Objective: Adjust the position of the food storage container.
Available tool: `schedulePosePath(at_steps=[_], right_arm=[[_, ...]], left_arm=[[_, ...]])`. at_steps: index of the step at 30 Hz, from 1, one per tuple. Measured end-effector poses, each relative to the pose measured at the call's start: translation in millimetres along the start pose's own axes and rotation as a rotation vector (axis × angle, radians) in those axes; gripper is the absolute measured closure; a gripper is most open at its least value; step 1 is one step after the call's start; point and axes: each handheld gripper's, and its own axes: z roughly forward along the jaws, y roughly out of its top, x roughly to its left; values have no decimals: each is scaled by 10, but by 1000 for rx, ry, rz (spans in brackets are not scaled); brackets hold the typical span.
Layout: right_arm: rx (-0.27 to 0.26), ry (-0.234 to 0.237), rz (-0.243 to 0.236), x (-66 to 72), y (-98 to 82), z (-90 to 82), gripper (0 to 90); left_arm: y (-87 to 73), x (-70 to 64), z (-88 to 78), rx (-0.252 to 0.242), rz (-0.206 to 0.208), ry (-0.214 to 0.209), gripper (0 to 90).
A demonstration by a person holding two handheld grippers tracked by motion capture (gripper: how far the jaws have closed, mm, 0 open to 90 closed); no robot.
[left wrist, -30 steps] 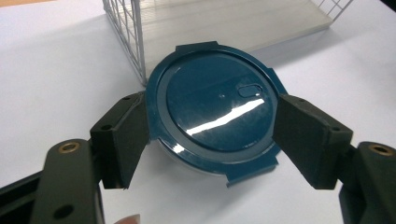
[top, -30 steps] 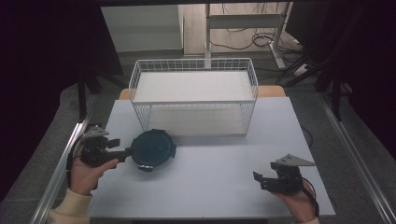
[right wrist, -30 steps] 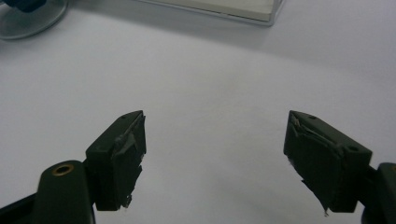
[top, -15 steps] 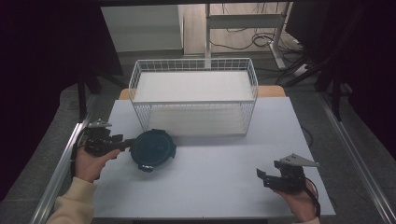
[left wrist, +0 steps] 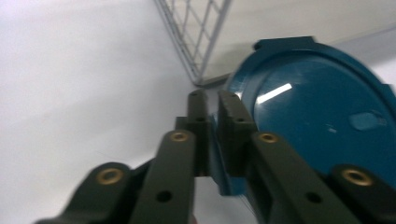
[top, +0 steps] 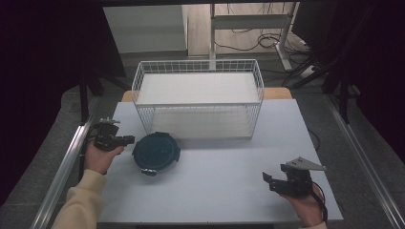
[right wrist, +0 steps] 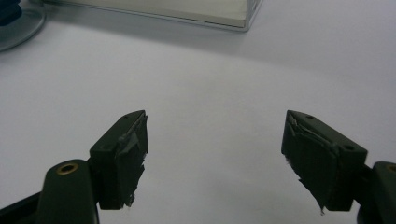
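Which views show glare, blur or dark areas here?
High view: dim and dark around the table, fairly sharp. Left gripper view: a bright glare streak on the teal lid, near parts of the left hand-held gripper soft. Right gripper view: evenly lit, wire basket slightly soft.

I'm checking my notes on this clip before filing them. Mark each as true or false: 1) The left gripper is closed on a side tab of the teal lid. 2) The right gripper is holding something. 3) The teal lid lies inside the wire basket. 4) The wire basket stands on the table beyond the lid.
1) True: the left gripper has just closed on a tab at the edge of the teal lid.
2) False: the right gripper is open, with nothing between its jaws.
3) False: the lid lies on the table, in front of the wire basket.
4) True.
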Motion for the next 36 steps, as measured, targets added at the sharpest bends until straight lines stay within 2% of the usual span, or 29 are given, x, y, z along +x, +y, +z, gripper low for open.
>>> schedulePosePath(at_steps=[4, 16, 24, 27, 33, 36], right_arm=[[-2, -3, 4, -13, -4, 2, 231], [-7, -16, 9, -35, -10, 7, 230], [-5, -24, 8, -41, -13, 12, 229], [-5, -27, 9, -47, -14, 11, 228], [-4, -25, 10, -42, -13, 19, 229], [-3, -27, 11, -40, -11, 19, 229]], left_arm=[[33, 62, 118, 16, -18, 12, 899], [104, 108, 317, 66, -9, 28, 900], [104, 73, 439, 82, -14, -29, 900], [107, 50, 478, 81, -21, -17, 900], [109, 28, 503, 90, -31, -37, 900], [118, -23, 501, 96, -3, 2, 900]])
